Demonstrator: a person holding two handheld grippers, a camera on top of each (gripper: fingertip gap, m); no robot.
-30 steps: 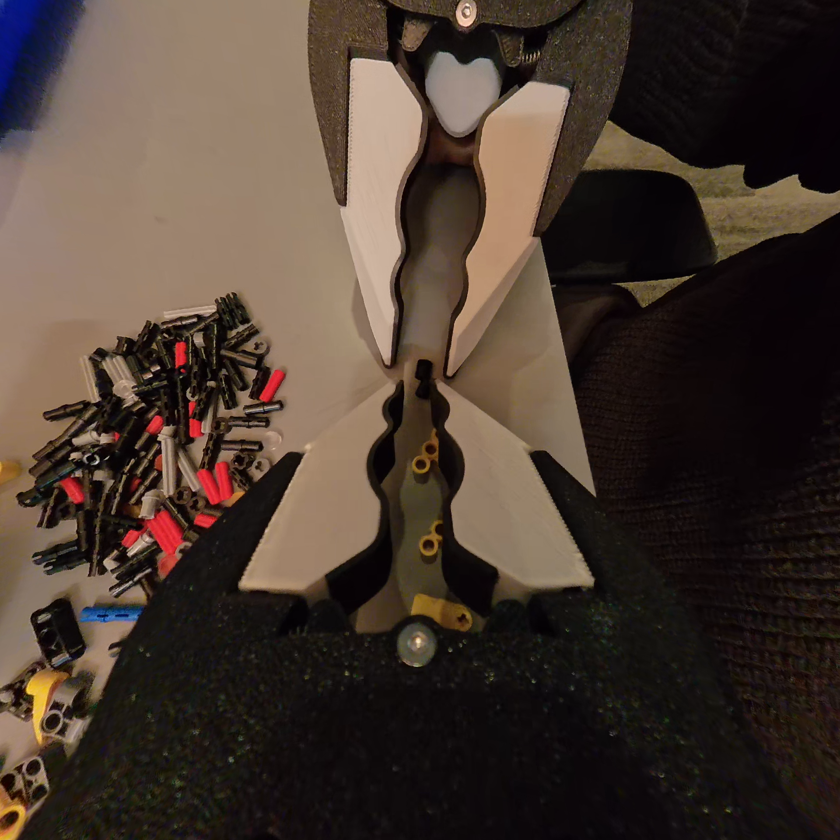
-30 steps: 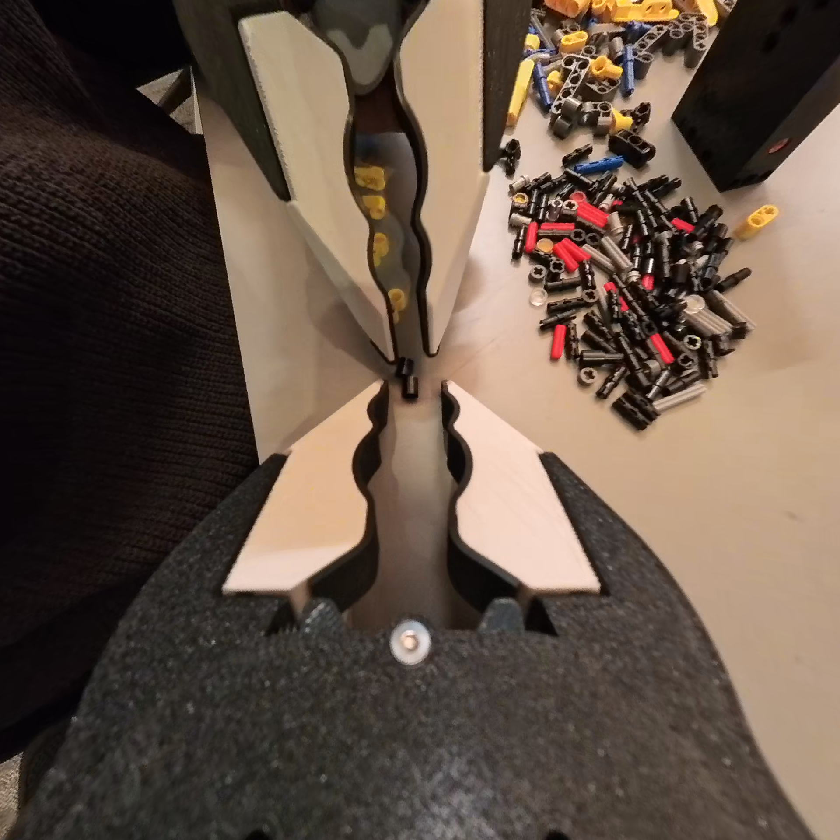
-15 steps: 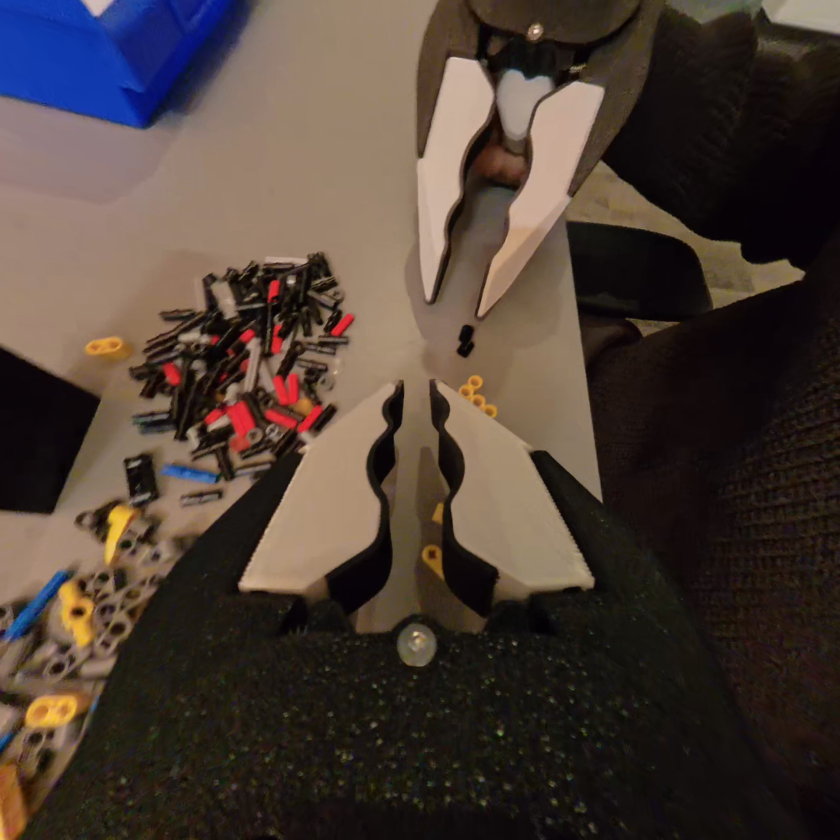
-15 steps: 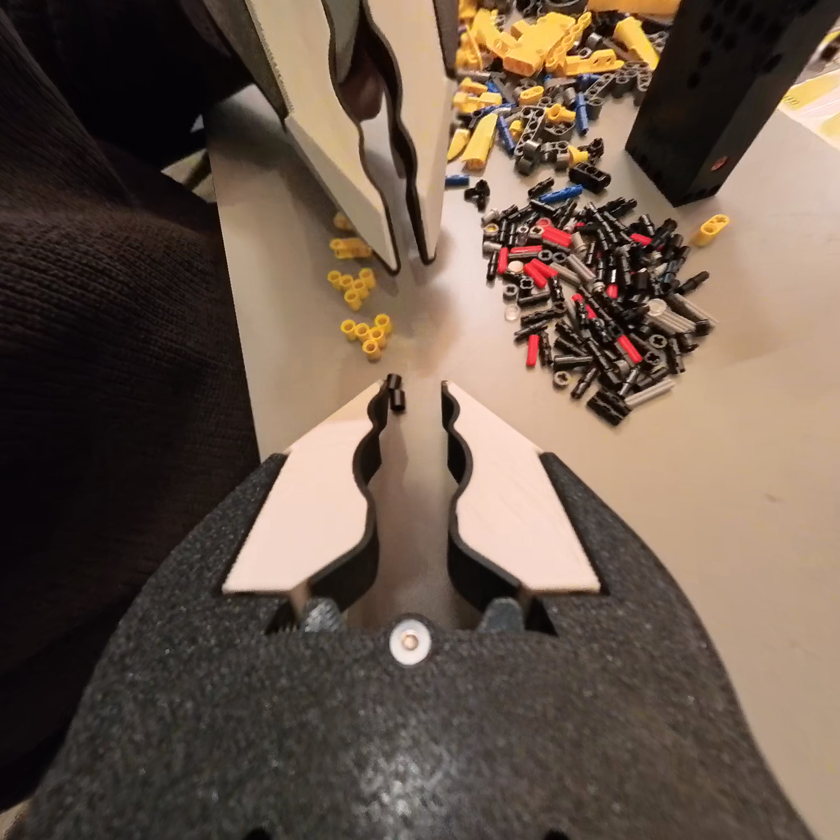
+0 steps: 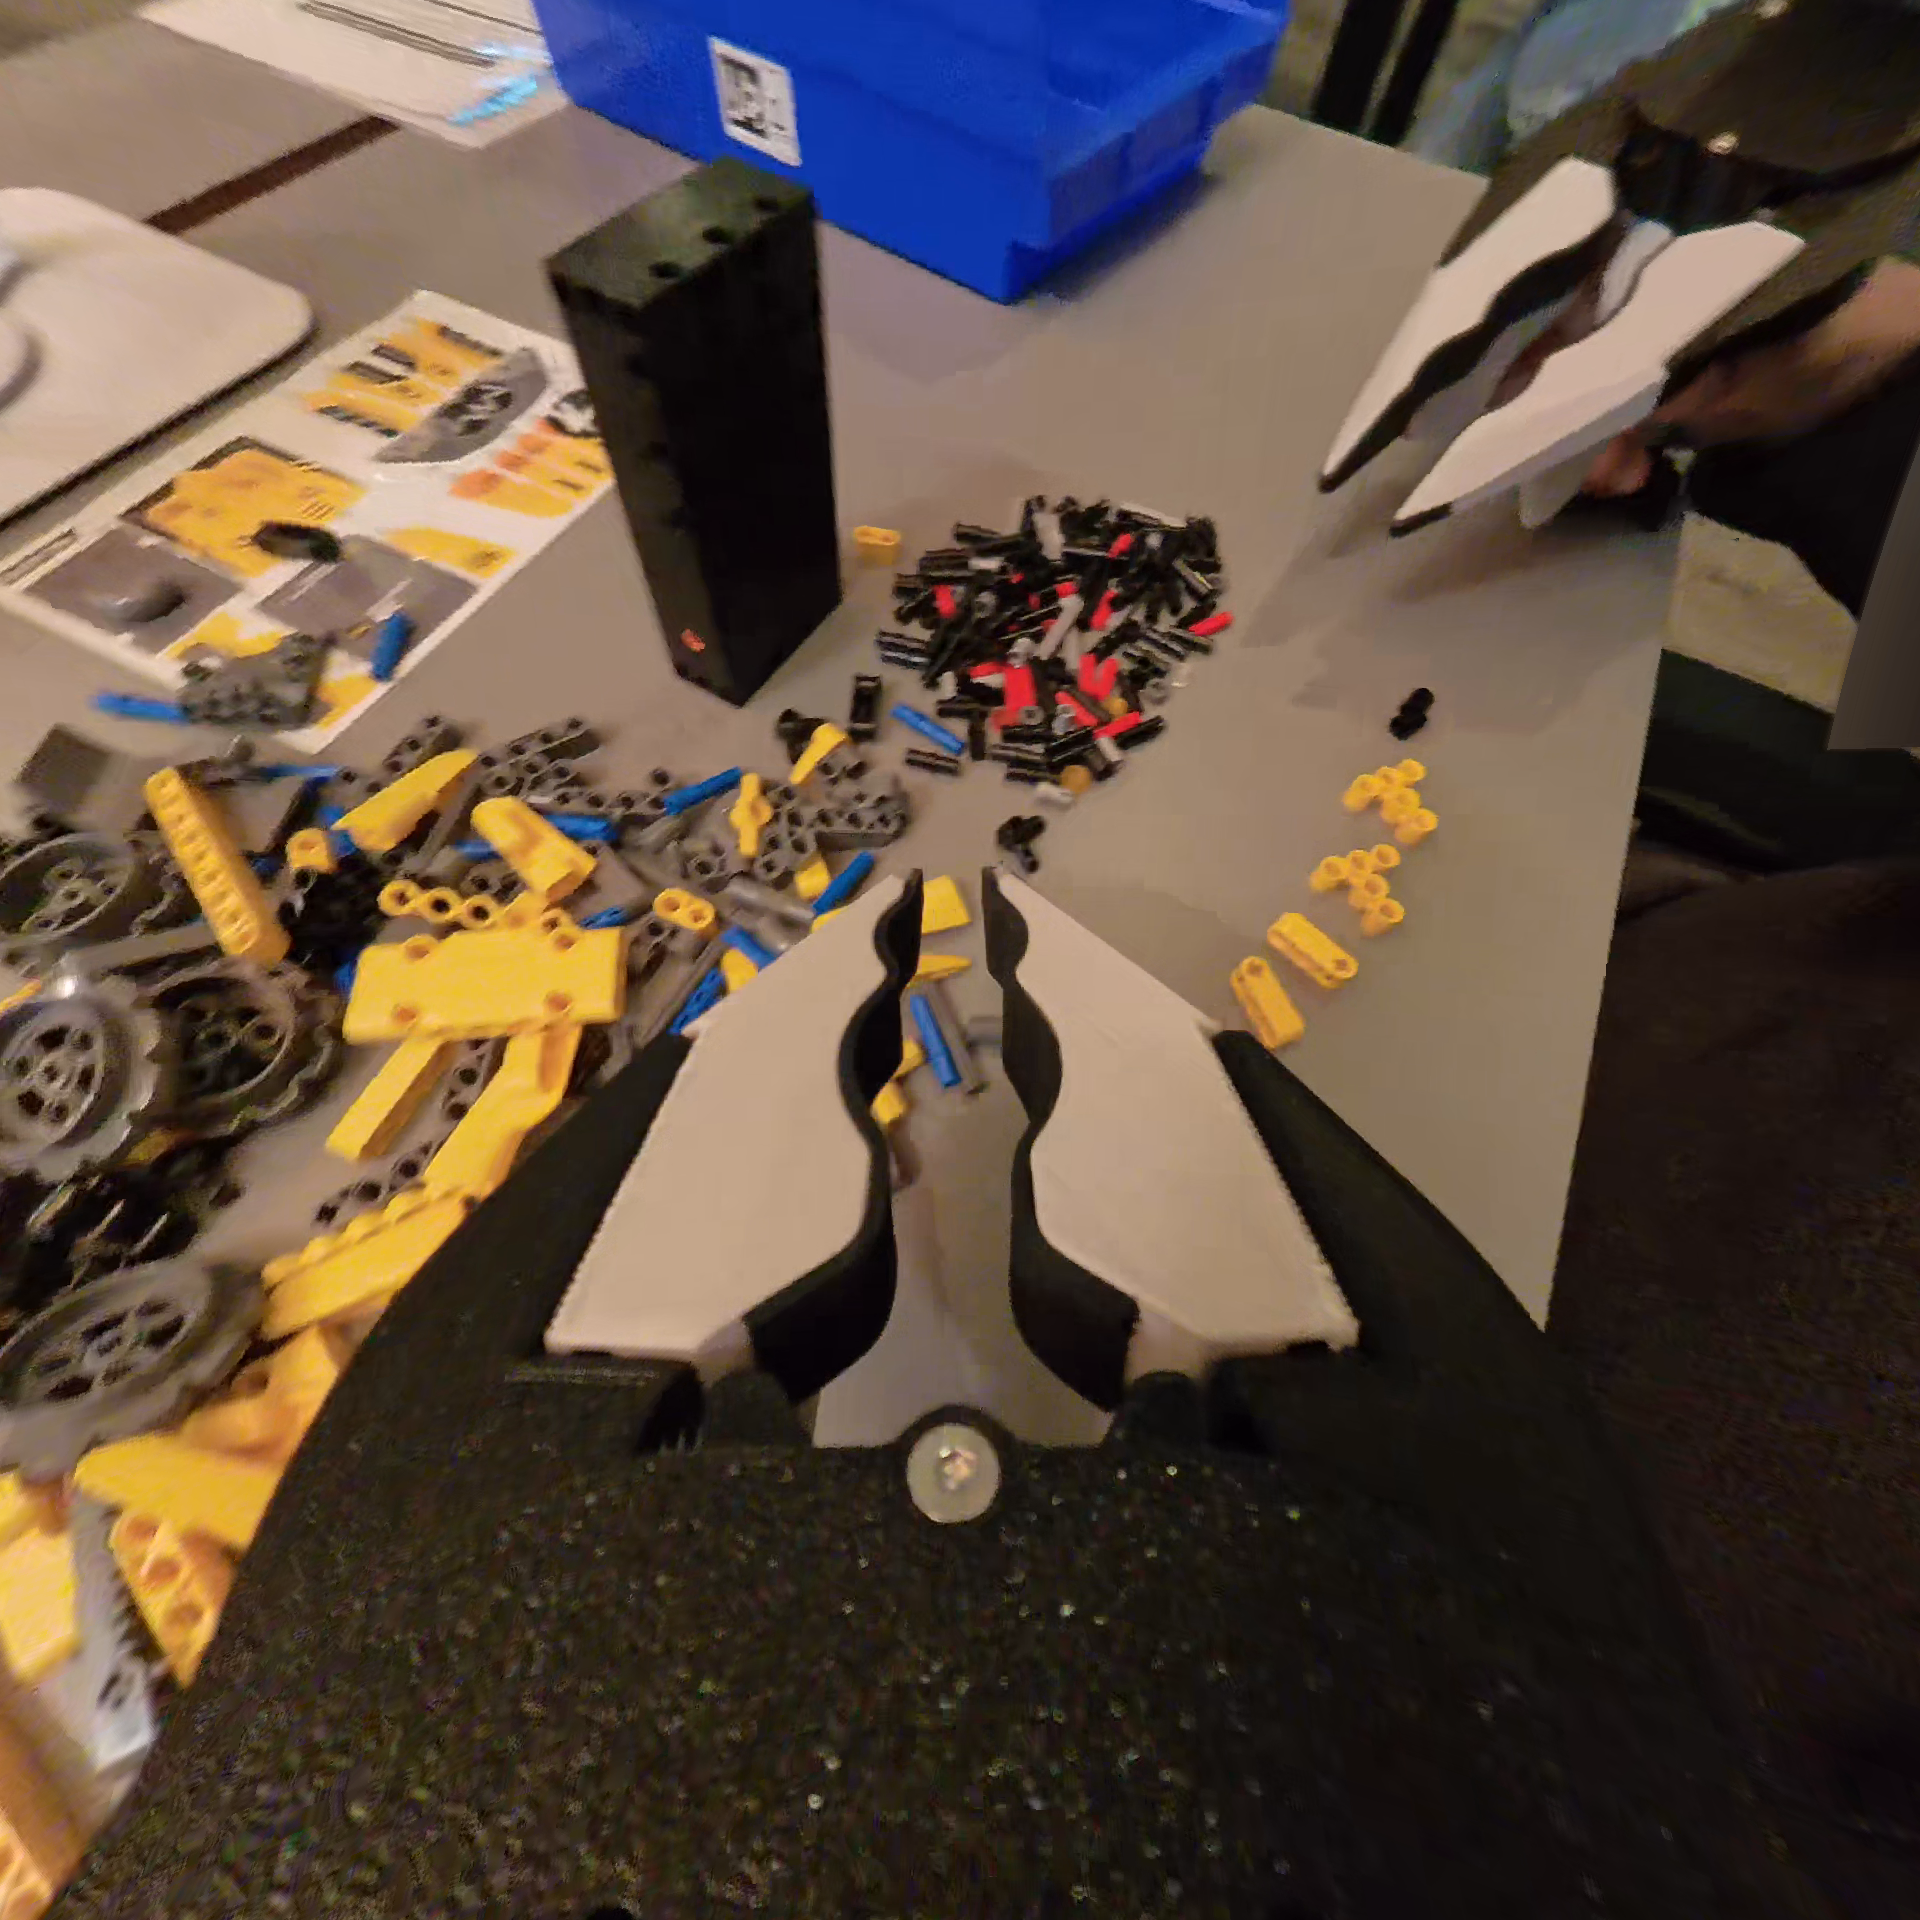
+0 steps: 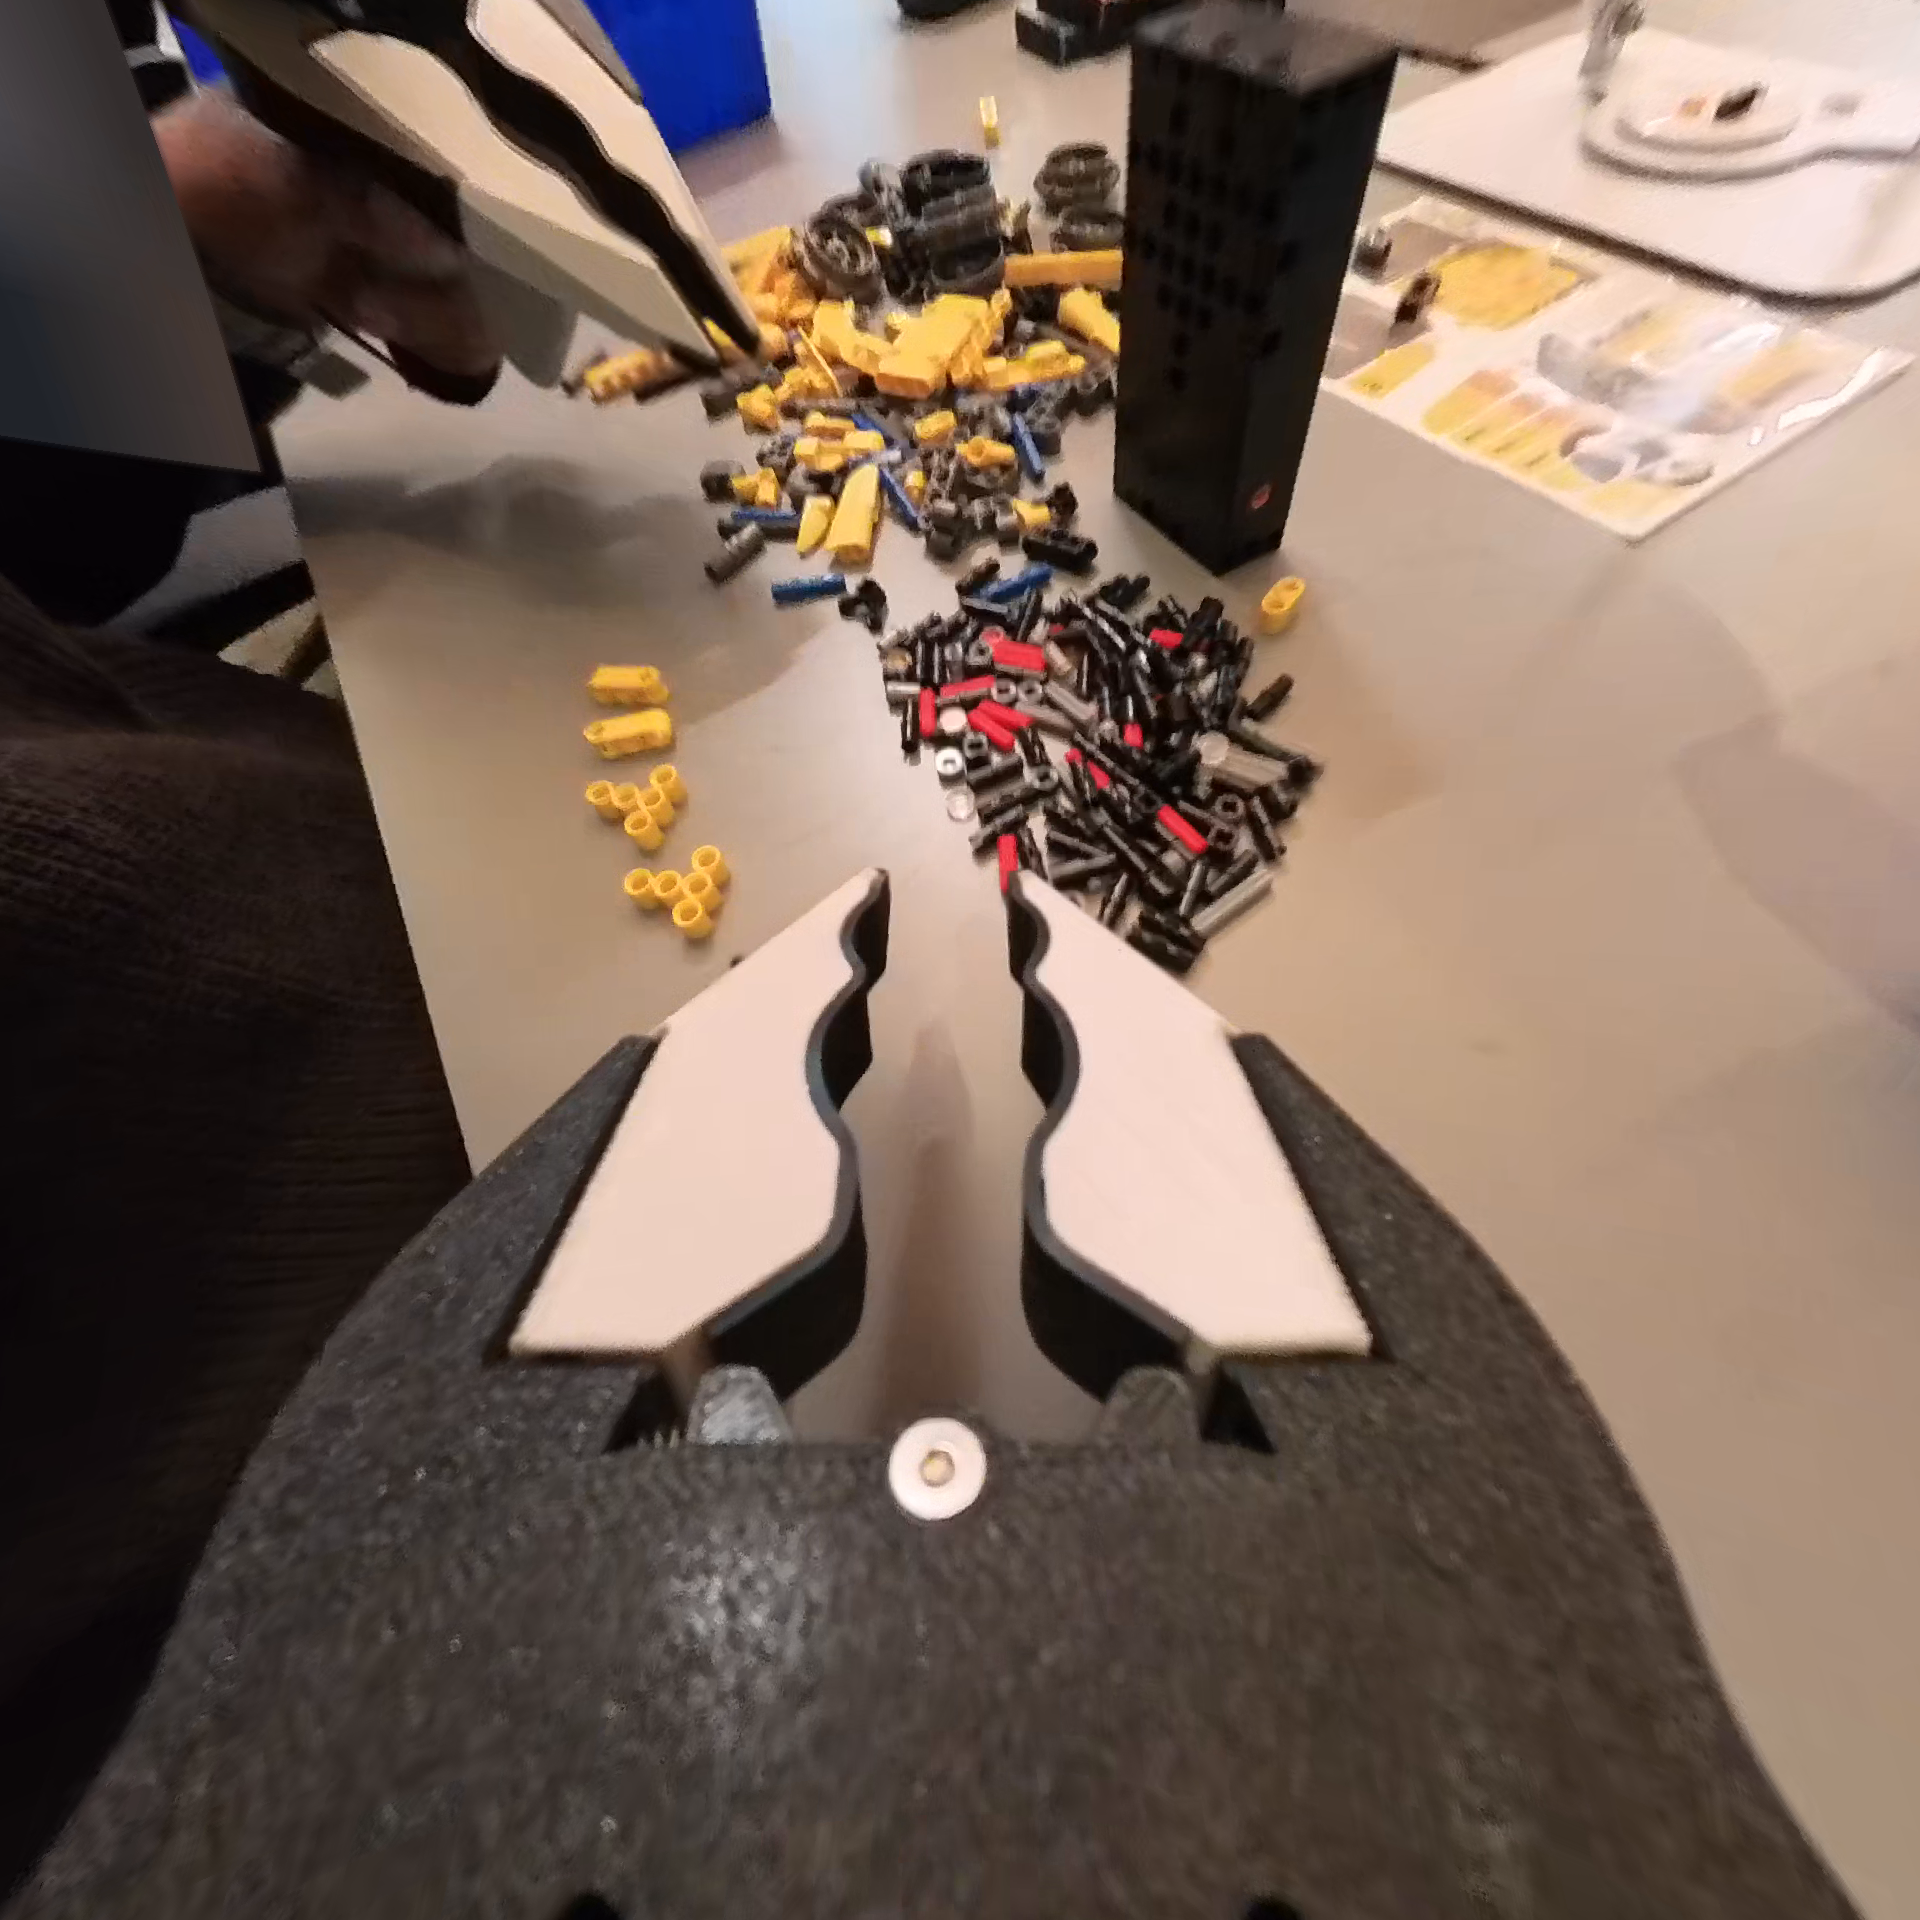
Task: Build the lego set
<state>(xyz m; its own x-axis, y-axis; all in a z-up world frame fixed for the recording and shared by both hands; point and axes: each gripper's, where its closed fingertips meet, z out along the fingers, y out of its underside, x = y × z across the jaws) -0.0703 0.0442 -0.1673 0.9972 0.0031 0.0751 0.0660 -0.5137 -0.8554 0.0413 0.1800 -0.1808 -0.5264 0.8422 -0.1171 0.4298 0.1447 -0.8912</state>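
Observation:
My left gripper hovers over the near edge of a heap of yellow, grey and blue building parts. Its jaws stand a narrow gap apart and hold nothing. My right gripper is open and empty above the grey table, between the yellow connectors and the pile of black and red pins. It also shows in the left wrist view, raised at the far right. A single small black pin lies loose on the table under it. The left gripper also shows in the right wrist view.
A tall black block stands behind the pin pile. A blue bin sits at the back, an instruction sheet and grey wheels to the left. Yellow two-hole beams lie near the table's right edge. It is some 5 cm from my right tips to the single small black pin.
The two grippers met tip to tip around the black pin, then drew apart and rose. The pin now lies on the table. My left gripper has swung left over the parts heap.

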